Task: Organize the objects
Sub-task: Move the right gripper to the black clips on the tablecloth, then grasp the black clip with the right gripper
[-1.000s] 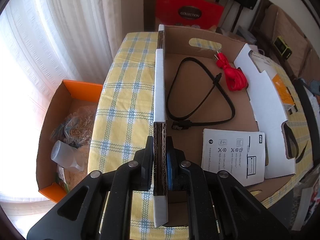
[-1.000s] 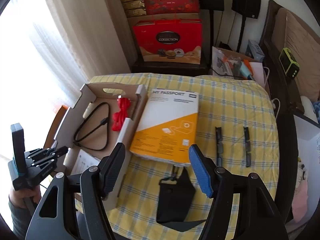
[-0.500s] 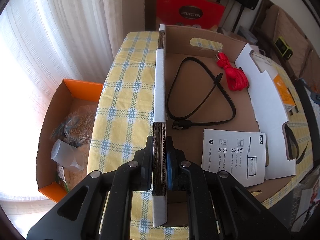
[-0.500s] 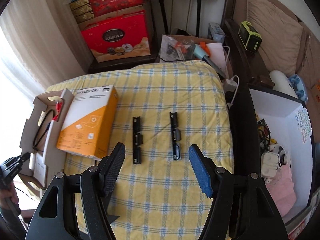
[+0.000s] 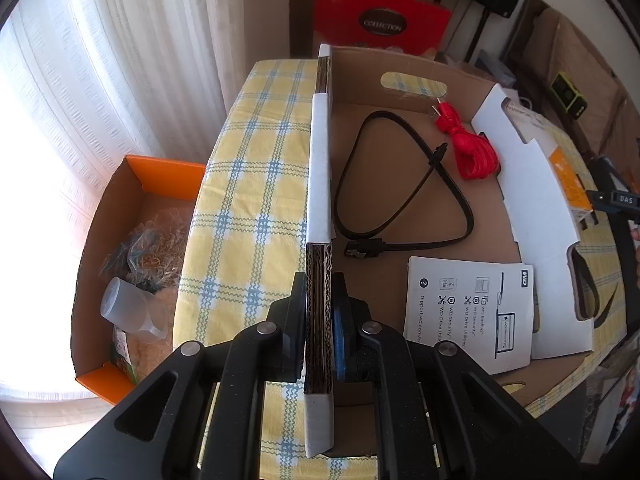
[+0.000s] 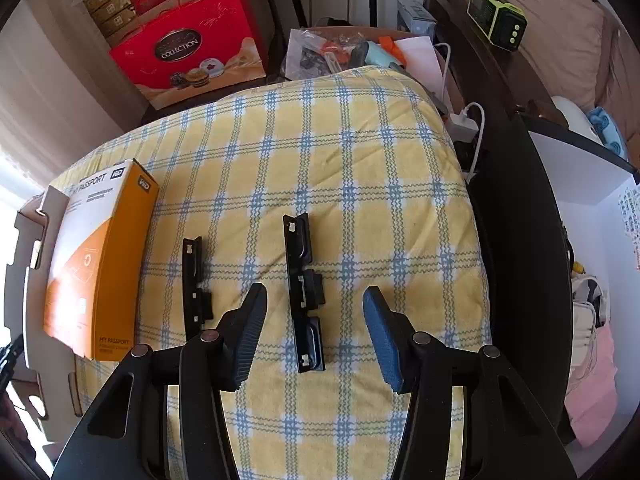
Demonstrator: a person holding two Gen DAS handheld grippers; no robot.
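My left gripper [image 5: 318, 320] is shut on the near left wall of an open cardboard box [image 5: 320, 184]. Inside the box lie a black cable [image 5: 404, 200], a red cord bundle [image 5: 472, 148] and a white leaflet [image 5: 468, 312]. In the right wrist view my right gripper [image 6: 312, 328] hangs over the yellow checked tablecloth [image 6: 360, 152], its jaws closing. A black plastic rail [image 6: 304, 292] lies between the fingers, untouched by the pads. A second black rail [image 6: 194, 284] lies just left of the left finger. An orange and white drive box [image 6: 96, 264] rests further left.
An orange carton [image 5: 132, 264] with a plastic cup and bagged items sits on the floor left of the table. Red gift boxes [image 6: 192, 48] stand behind the table. A dark cabinet edge [image 6: 520, 240] borders the table's right side.
The right gripper swung right from the cardboard box and came down over the two rails; its jaws have narrowed. The left gripper kept still on the box wall.
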